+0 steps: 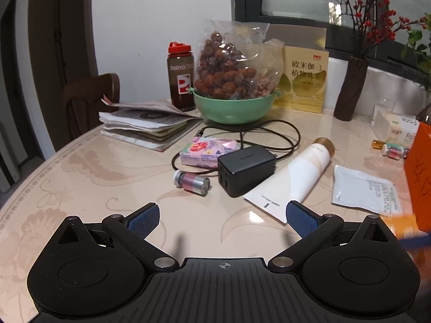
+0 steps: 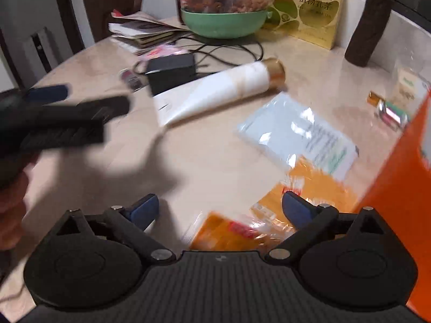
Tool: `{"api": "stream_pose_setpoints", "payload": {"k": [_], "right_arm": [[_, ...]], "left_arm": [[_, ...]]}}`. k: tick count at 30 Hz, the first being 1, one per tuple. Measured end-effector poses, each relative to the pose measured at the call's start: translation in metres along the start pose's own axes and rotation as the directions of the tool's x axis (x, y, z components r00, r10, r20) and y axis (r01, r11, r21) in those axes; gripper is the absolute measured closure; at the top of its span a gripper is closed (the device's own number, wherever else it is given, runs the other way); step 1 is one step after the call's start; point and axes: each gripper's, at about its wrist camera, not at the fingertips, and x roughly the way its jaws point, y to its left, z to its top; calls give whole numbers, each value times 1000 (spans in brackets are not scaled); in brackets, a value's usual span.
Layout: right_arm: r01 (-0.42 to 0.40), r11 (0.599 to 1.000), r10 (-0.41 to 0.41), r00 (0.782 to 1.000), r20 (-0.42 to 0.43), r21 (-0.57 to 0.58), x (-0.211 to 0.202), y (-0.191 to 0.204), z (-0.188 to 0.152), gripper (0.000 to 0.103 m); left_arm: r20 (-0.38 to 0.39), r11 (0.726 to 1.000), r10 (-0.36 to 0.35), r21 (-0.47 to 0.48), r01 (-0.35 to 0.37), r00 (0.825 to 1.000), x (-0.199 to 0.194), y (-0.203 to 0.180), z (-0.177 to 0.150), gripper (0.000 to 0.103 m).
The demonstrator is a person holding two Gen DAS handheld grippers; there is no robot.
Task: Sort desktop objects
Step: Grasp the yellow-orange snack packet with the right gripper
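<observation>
Crowding a round desk, from the left: a stack of papers, a small vial lying on its side, a pink tissue pack touching a black charger, a white tube, a pale sachet and an orange box at the right edge. Behind them a green bowl holds bagged snacks. The left gripper hangs with jaws wide over bare desk. The right gripper, jaws also wide and gripping nothing, hovers above blurred orange packets beside the box.
</observation>
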Motion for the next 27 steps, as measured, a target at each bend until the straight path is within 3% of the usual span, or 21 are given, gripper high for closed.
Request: {"api": "stream_pose_setpoints", "payload": {"k": [3, 5, 6, 7, 11, 17, 24, 27], "right_arm": [[-81, 997, 81, 997, 1, -14, -27, 13, -29, 2], [-104, 995, 104, 994, 16, 2, -45, 12, -42, 10], [-97, 995, 96, 994, 50, 14, -58, 8, -48, 16], [-75, 997, 73, 992, 102, 16, -73, 3, -53, 16], [71, 997, -71, 969, 235, 7, -107, -18, -72, 4], [74, 997, -78, 986, 150, 36, -74, -42, -74, 4], [60, 998, -57, 981, 185, -13, -46, -33, -75, 6], [57, 998, -50, 977, 209, -27, -46, -30, -70, 36]], "left_arm": [[-10, 1000, -12, 13, 12, 1000, -4, -5, 0, 0], [-7, 999, -21, 39, 21, 1000, -9, -13, -3, 0], [-10, 998, -25, 57, 25, 1000, -11, -18, -4, 0], [-14, 997, -28, 78, 29, 1000, -15, -23, -7, 0], [-12, 986, -48, 161, 49, 999, -31, -39, -20, 0], [-40, 976, -71, 201, 78, 997, -45, -54, -42, 0], [-50, 974, -73, 211, 82, 996, -59, -50, -60, 0], [-62, 975, -70, 205, 81, 996, -56, -48, -62, 0]]}}
